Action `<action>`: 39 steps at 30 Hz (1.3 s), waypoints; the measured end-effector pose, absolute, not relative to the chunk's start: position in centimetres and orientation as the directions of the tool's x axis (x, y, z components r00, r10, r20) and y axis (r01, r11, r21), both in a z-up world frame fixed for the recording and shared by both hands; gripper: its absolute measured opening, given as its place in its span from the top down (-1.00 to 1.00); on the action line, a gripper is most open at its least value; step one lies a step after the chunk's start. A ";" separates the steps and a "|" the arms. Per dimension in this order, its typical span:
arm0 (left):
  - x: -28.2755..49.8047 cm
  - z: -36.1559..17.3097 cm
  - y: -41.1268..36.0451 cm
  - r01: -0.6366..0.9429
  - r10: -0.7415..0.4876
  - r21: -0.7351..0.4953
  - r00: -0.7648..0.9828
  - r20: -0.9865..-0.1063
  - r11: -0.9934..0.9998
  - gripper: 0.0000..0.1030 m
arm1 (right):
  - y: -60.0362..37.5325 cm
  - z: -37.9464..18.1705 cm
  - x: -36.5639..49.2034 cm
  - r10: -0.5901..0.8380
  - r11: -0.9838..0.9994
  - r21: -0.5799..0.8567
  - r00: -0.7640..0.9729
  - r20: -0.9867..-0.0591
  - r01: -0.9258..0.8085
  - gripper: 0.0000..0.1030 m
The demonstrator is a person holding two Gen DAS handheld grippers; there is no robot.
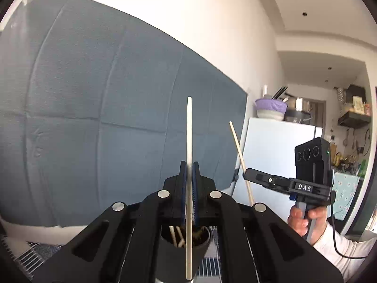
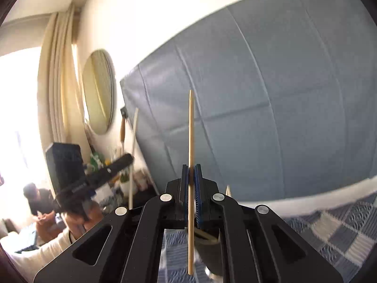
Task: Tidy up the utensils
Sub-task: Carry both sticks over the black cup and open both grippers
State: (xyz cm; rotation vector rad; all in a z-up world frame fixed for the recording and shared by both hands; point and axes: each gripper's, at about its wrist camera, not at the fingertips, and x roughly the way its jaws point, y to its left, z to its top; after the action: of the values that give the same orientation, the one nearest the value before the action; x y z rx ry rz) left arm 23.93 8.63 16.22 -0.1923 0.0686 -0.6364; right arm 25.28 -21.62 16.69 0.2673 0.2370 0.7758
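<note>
A person holds two tongs level in front of a blue-grey padded panel [image 1: 106,94], each pinching a single chopstick upright. On the left, the left tongs [image 1: 189,184] are pressed together on a white chopstick [image 1: 189,129], which stands well above the pads and hangs down past them toward a dark cup [image 1: 186,238] directly beneath, where other sticks already lean. To their right, the right tongs [image 1: 246,173], gripped by a hand [image 1: 304,217] in a white sleeve, are clamped on a wooden chopstick [image 1: 239,146] that tilts slightly. From the right tongs' own camera, those tongs [image 2: 191,184] hold the wooden chopstick [image 2: 190,141] near its middle, its lower end above a patterned cloth [image 2: 329,231] and just left of the cup's rim [image 2: 207,238]. The step in hand appears to be dropping both sticks into the cup. Doing it well likely means centring each lower tip over the mouth, keeping the stick vertical, lowering until the tip is inside the rim, and only then loosening, one side at a time so the tongs do not collide.
</note>
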 end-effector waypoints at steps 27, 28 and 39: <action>32.1 8.5 6.9 0.596 -0.609 -0.329 0.789 0.075 0.732 0.67 | -20.8 9.7 31.8 0.676 0.661 0.376 0.733 0.076 -0.649 0.81; 31.9 8.8 7.3 0.588 -0.601 -0.337 0.796 0.078 0.735 0.20 | -21.2 9.9 31.8 0.661 0.667 0.389 0.745 0.083 -0.635 0.69; 29.2 11.1 10.0 0.460 -0.489 -0.338 0.872 -0.001 0.821 -0.89 | -25.0 11.7 31.0 0.554 0.680 0.544 0.831 0.057 -0.491 -0.85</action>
State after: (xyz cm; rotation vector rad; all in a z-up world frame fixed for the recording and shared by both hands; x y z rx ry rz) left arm 29.22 9.97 11.13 -0.3373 0.0892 -0.5059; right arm 31.02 -25.03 11.66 0.5761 0.1157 0.5880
